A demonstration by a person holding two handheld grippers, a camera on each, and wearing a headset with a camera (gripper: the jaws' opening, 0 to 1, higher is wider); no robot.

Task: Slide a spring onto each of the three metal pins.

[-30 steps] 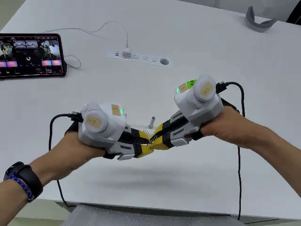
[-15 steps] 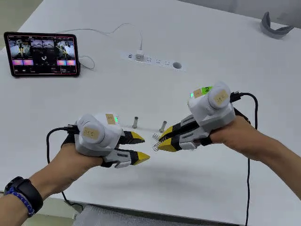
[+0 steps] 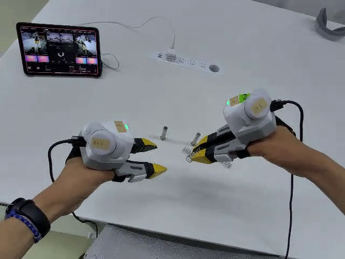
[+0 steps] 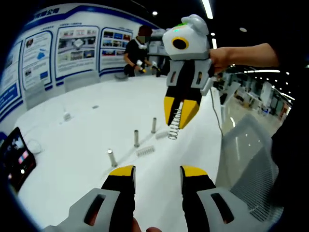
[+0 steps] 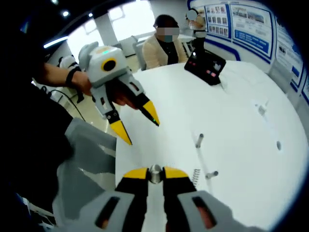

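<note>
Far left on the white table point(image 3: 108, 102), a tablet point(image 3: 59, 49) stands with its screen lit. A white power strip point(image 3: 186, 62) lies to its right, along the far side.

Nearer to me, I hold the left gripper point(image 3: 157, 157) just above the table. It is released, with the yellow tips well apart and nothing between them. Its black cable point(image 3: 53, 156) loops off behind the wrist.

To the right of those tips, the left gripper view shows three metal pins standing upright in a row on the table. The first pin point(image 4: 112, 157) is nearest the left gripper, then the second pin point(image 4: 136, 138), then the third pin point(image 4: 154, 125). All three shafts look bare as far as I can see. A loose spring point(image 4: 145, 151) lies flat on the table just beside the row, between the first and second pins.

Right of that, the right gripper point(image 3: 197, 154) points left and down toward the pins. It is clenched on one end of a spring point(image 4: 174, 126), which hangs from the yellow tips above the table near the third pin. The spring touches neither a pin nor the table. In the right gripper view, the coil's end sits pinched between the closed tips. Another small spring point(image 3: 226, 163) lies on the table under the right gripper's body.

Far right, at the table's far corner, rests a grey curved band point(image 3: 329, 24).
</note>
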